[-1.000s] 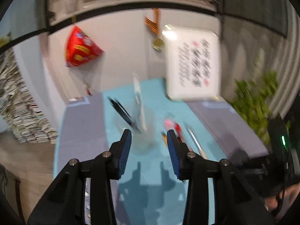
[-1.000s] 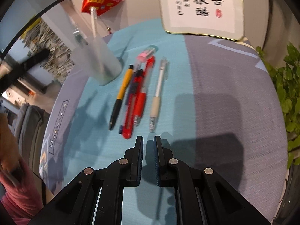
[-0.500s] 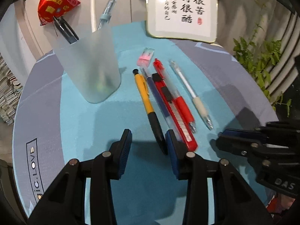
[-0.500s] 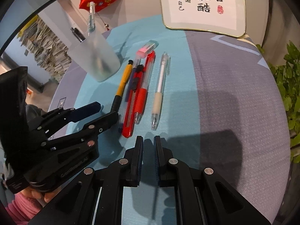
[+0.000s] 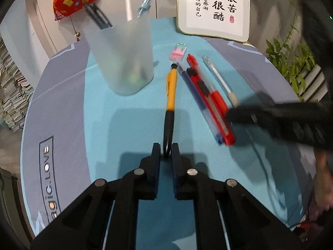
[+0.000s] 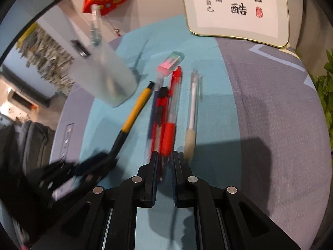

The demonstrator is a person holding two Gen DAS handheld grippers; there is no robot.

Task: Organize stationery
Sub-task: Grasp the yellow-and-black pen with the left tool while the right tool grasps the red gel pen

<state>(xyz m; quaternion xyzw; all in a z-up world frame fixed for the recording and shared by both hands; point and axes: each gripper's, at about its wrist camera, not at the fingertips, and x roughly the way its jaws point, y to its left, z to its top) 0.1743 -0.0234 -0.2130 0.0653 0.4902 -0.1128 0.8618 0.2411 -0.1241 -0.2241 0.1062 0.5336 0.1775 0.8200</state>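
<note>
My right gripper [image 6: 164,158] is closed, its tips over the lower end of the red pen [image 6: 171,112]. Beside it lie the red utility knife [image 6: 159,112] and a clear pen [image 6: 192,108]. My left gripper [image 6: 100,162] clamps the dark end of the yellow pencil [image 6: 135,110]. A frosted cup [image 6: 106,77] stands on the surface [image 6: 260,104].
</note>
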